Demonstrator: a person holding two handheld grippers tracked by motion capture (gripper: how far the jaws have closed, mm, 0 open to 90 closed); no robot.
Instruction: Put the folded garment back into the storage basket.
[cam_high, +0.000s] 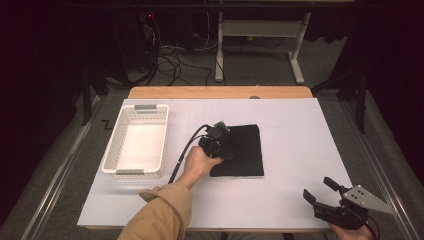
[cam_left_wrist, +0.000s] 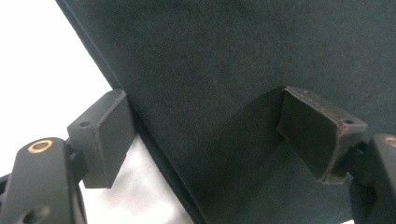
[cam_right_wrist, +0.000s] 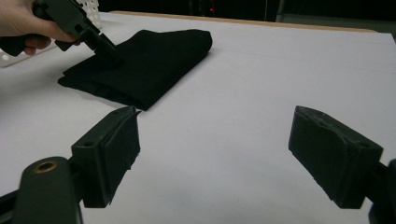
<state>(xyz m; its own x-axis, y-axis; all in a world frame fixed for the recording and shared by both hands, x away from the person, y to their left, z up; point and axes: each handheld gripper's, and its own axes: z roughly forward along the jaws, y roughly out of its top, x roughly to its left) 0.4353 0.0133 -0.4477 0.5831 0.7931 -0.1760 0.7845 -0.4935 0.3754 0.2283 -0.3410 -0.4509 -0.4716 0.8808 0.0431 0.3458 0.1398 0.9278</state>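
Note:
A folded black cloth lies flat near the middle of the white table. My left gripper is open at the cloth's left edge; one finger sits just off the edge over the table and the other finger rests over the cloth. The right gripper view shows that left gripper tilted down with its tips at the fabric. My right gripper hangs open over bare table at the near right corner, holding nothing.
A white slatted basket stands at the table's left, just left of the cloth. Beyond the table's far wooden edge are cables and a white desk frame on the floor.

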